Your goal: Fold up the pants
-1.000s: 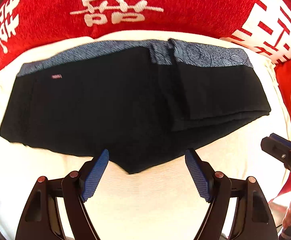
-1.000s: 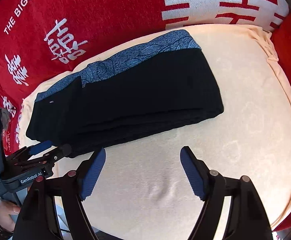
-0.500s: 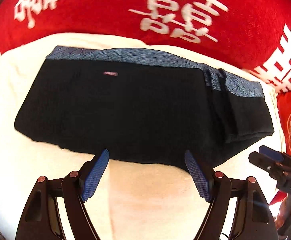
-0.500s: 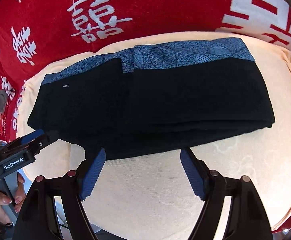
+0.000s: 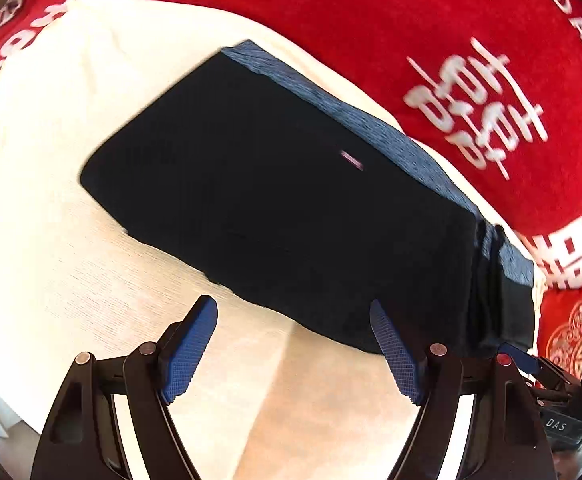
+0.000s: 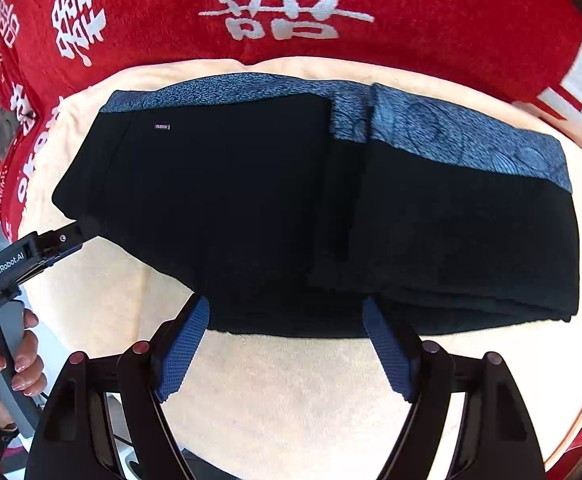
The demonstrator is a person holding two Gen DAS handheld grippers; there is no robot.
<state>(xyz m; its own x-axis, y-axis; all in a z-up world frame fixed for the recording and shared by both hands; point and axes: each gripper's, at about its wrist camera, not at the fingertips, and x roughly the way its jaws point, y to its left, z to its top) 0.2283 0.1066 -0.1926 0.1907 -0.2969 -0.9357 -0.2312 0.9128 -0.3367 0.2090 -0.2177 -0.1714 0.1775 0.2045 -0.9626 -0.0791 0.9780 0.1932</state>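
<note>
The black knit pants with a blue patterned waistband [image 6: 315, 216] lie folded into a compact bundle on the cream cushion [image 6: 291, 392], waistband toward twelve o'clock. Left gripper [image 5: 295, 344] and right gripper [image 6: 287, 340] hover spread and empty at six o'clock; perhaps one final fold remains.

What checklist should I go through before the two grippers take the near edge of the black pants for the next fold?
1. Left gripper open, nothing between its pads: ok.
2. Right gripper open and empty: ok.
3. Black pants lie flat on the cream cushion: ok.
4. Blue patterned waistband lies along the far side, away from both grippers: ok.
5. Near edge free, nothing lying on it: ok.
6. Layers of the folded part on the right are aligned: cannot tell, the fabric is too dark.
</note>
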